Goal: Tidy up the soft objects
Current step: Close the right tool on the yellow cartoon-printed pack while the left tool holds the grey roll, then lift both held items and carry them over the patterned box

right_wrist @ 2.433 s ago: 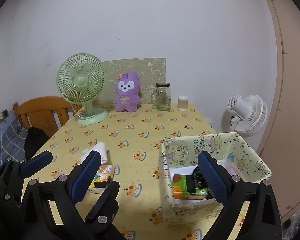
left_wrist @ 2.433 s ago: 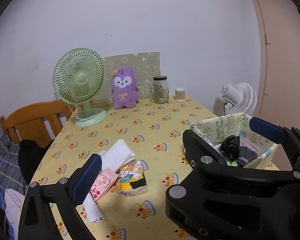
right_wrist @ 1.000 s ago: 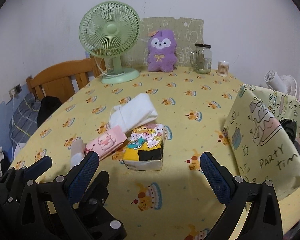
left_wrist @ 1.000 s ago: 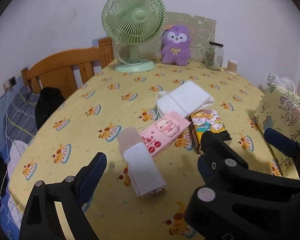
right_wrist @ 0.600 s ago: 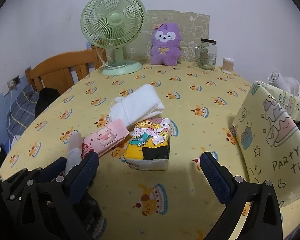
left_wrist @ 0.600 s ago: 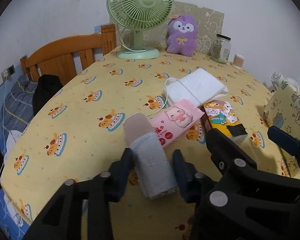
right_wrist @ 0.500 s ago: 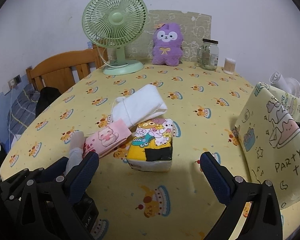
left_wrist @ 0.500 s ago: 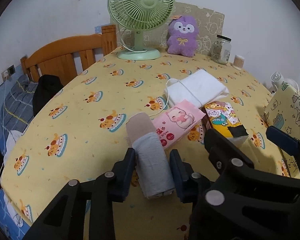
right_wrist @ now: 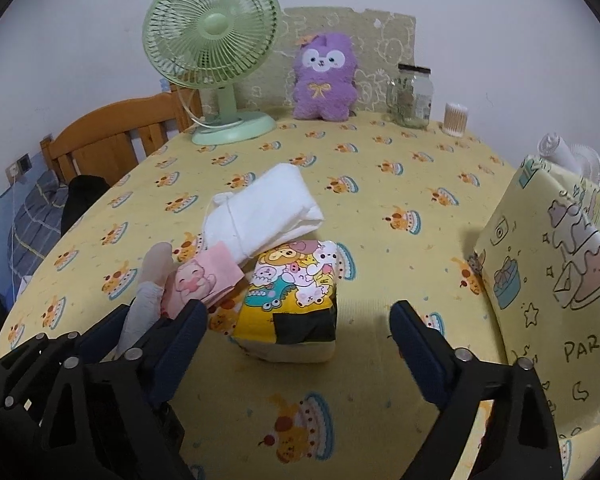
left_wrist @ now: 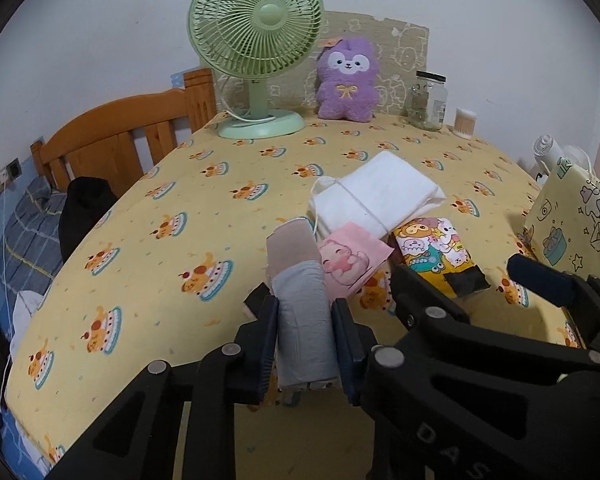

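The rolled grey-and-beige cloth (left_wrist: 302,304) lies at the near edge of the table (left_wrist: 152,240), lengthwise between the fingers of my left gripper (left_wrist: 306,344). Both pads are pressed against its grey sides, so my left gripper is clamped on it. From the right wrist camera, the same roll (right_wrist: 146,292) shows at lower left, partly behind my left gripper's frame.

Touching the roll on its right side is a pink tissue pack (left_wrist: 350,260) with a cartoon pig print. Just beyond that lies a white folded bundle (left_wrist: 374,196) tied with string. A yellow cartoon-print pack (right_wrist: 292,300) sits beside the pink pack and against the white bundle.

My right gripper (right_wrist: 296,344) has its fingers spread wide apart, one on either side of the yellow pack's near end; I cannot tell whether it touches the pack.

A yellow patterned fabric bin (right_wrist: 556,292) stands at the right edge of the table, well apart from the pile.

At the far side of the table stand a green desk fan (left_wrist: 258,52), a purple plush toy (left_wrist: 346,80), a glass jar (left_wrist: 428,100) and a small cotton swab container (left_wrist: 465,122). A wooden chair (left_wrist: 120,148) stands to the left.
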